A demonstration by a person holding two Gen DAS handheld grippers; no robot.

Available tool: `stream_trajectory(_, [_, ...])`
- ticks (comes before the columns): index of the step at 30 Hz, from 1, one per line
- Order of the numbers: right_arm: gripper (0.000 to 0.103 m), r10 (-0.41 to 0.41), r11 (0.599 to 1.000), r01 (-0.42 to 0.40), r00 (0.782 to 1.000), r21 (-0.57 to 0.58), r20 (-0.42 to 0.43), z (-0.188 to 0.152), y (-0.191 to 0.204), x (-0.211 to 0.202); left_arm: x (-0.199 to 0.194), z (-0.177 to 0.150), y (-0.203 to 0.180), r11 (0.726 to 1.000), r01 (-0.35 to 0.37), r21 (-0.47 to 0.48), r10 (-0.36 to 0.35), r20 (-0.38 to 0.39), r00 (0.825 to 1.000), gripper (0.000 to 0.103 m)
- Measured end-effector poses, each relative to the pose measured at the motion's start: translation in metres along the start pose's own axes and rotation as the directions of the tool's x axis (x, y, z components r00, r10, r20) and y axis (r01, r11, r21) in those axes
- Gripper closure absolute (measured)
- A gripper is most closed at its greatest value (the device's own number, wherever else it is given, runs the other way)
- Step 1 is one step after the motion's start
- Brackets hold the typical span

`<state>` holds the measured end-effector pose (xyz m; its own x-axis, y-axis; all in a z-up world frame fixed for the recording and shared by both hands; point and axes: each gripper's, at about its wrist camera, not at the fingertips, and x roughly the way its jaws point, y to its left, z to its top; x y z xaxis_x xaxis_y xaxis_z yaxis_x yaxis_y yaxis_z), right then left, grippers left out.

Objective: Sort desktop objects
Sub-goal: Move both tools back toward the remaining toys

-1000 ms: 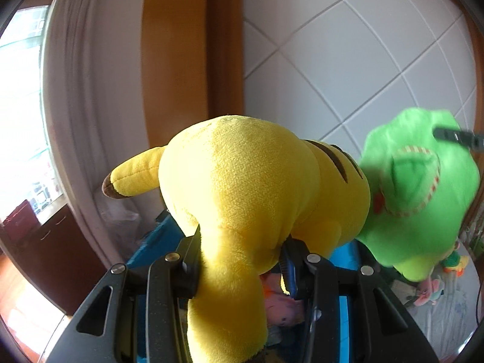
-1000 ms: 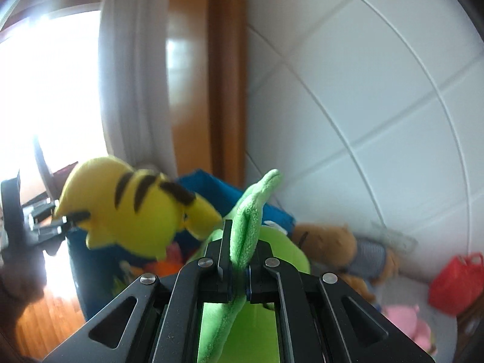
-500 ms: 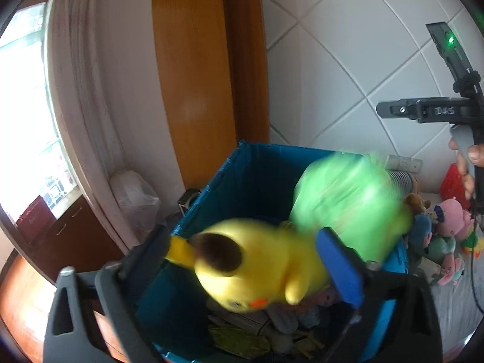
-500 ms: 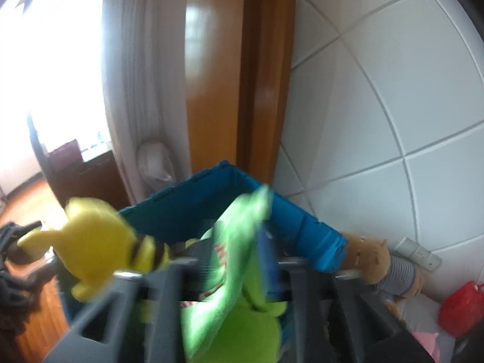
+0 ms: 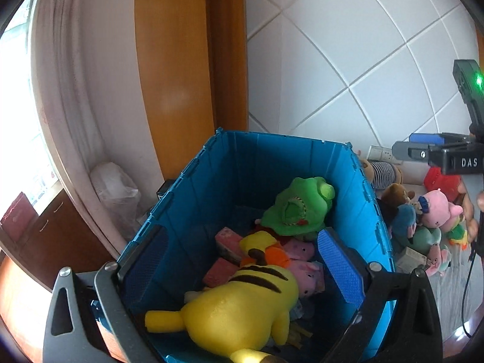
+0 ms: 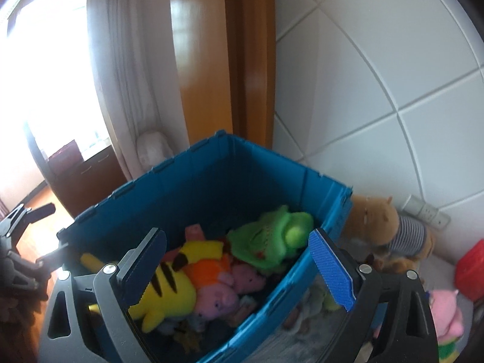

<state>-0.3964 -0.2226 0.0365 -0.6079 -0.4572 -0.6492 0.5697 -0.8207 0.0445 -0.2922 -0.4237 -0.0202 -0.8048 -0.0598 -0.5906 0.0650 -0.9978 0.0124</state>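
A blue plastic crate [image 5: 367, 211] [image 6: 211, 166] stands against the tiled wall. The yellow plush [image 5: 242, 308] [image 6: 163, 290] lies inside it at the near side. The green plush [image 5: 296, 205] [image 6: 272, 236] lies inside at the far side, on pink plush toys [image 6: 224, 290]. My left gripper [image 5: 239, 266] is open and empty above the crate. My right gripper [image 6: 239, 266] is open and empty above the crate; it also shows at the right edge of the left wrist view [image 5: 423, 152].
Several plush toys [image 5: 423, 220] lie on the surface right of the crate, with a brown striped-shirt plush [image 6: 390, 224] by the wall socket and a red bag [image 6: 472, 266]. A curtain [image 5: 69, 90] and wooden frame [image 5: 175, 60] stand behind on the left.
Both grippers opened and let go of their plush toys. The yellow and green plush dropped into the blue crate and now lie still.
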Motion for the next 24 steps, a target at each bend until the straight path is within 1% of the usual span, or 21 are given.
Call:
stream_trajectory(5, [0.006,0.002,1.0,-0.002,1.0,0.022,-0.005,-0.013,0.0,-0.008,-0.004,-0.002,-0.009,1.0,0.012,0.013,-0.012,-0.006,1.0,0.003])
stream_trajectory(7, [0.002,0.0,0.999,0.0,1.0,0.034,-0.005,-0.019,-0.004,-0.014,-0.004,-0.004,-0.018,0.999,0.02,0.025,-0.02,-0.009,1.0,0.003])
stream_trajectory(11, [0.001,-0.013,0.998,0.014,1.0,0.062,-0.004,-0.033,-0.016,-0.028,-0.004,-0.005,-0.04,0.998,0.042,0.048,-0.041,-0.017,0.999,0.003])
stream_trajectory(14, [0.001,-0.033,0.995,0.034,0.999,0.093,-0.004,-0.052,-0.033,-0.042,-0.004,-0.005,-0.064,0.995,0.064,0.076,-0.063,-0.022,0.998,0.003])
stream_trajectory(19, [0.001,-0.084,0.983,0.086,0.996,0.16,-0.017,-0.092,-0.075,-0.067,-0.006,-0.005,-0.12,0.984,0.108,0.14,-0.105,-0.032,0.994,0.003])
stream_trajectory(24, [0.001,-0.136,0.96,0.143,0.99,0.242,-0.047,-0.143,-0.13,-0.095,-0.007,-0.007,-0.193,0.965,0.163,0.208,-0.154,-0.056,0.986,0.003])
